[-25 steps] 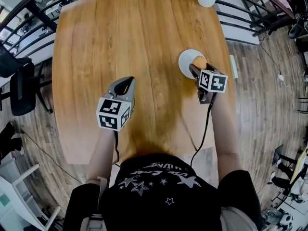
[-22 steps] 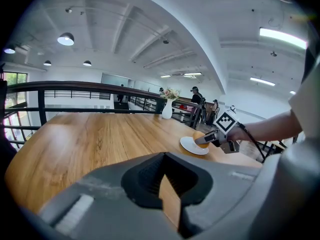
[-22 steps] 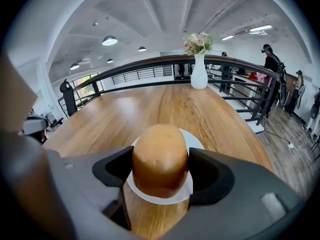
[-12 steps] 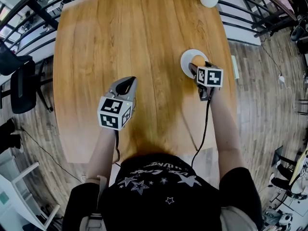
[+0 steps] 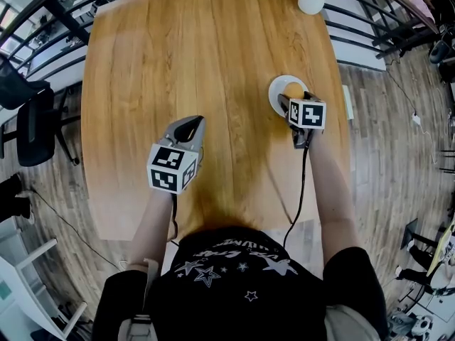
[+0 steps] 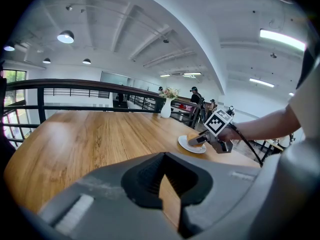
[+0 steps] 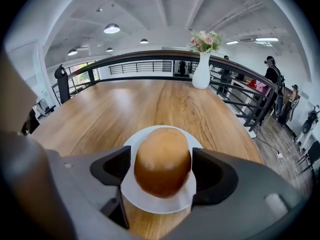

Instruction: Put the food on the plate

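Resting on the round white plate [image 7: 156,204] between the just-opened jaws of the right tool [image 7: 161,159], the golden-brown bread bun [image 7: 162,149] seems soft and light, best pinched gently at its sides.

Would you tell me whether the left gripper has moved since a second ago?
No. The left gripper keeps its place over the table; the vase sits unchanged in its view.

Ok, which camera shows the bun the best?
The right gripper view. The bun fills the middle of that picture, close up, on the white plate. The head view shows it only as a small orange spot from above, and the left gripper view shows it far off, tiny and partly hidden.
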Demonstrator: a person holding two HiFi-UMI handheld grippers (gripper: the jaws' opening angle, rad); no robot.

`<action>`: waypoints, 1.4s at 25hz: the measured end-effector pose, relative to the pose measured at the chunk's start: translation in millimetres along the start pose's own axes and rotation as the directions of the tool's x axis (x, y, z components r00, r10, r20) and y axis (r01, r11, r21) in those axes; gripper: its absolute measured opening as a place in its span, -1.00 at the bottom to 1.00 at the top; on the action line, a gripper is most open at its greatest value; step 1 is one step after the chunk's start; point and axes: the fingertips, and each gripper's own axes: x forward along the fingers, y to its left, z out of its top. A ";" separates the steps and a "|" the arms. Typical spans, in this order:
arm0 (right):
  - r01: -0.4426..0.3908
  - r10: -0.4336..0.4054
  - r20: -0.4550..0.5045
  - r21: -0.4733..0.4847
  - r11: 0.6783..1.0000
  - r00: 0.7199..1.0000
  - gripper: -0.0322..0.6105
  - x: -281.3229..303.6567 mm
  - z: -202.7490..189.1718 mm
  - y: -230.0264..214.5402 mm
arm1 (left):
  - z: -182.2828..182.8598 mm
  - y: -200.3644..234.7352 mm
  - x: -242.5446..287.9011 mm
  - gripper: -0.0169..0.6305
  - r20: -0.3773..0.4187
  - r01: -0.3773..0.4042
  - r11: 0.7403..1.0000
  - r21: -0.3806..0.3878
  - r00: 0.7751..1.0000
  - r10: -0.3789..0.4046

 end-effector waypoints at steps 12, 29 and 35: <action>-0.008 0.006 0.048 0.040 0.999 0.999 0.37 -29.5 -1.0 -5.4 | 4.4 -9.3 -15.1 -0.94 0.014 -0.009 1.000 0.003 1.000 0.009; -0.167 0.148 0.250 0.054 0.984 0.957 0.35 -129.7 0.1 48.4 | 0.1 -59.9 -76.2 -0.94 0.051 -0.038 0.999 0.016 0.998 0.037; -0.214 0.188 0.292 0.058 0.975 0.938 0.29 -161.3 -17.2 68.7 | -9.3 -82.8 -94.8 -0.94 0.065 -0.038 0.999 0.030 0.997 0.036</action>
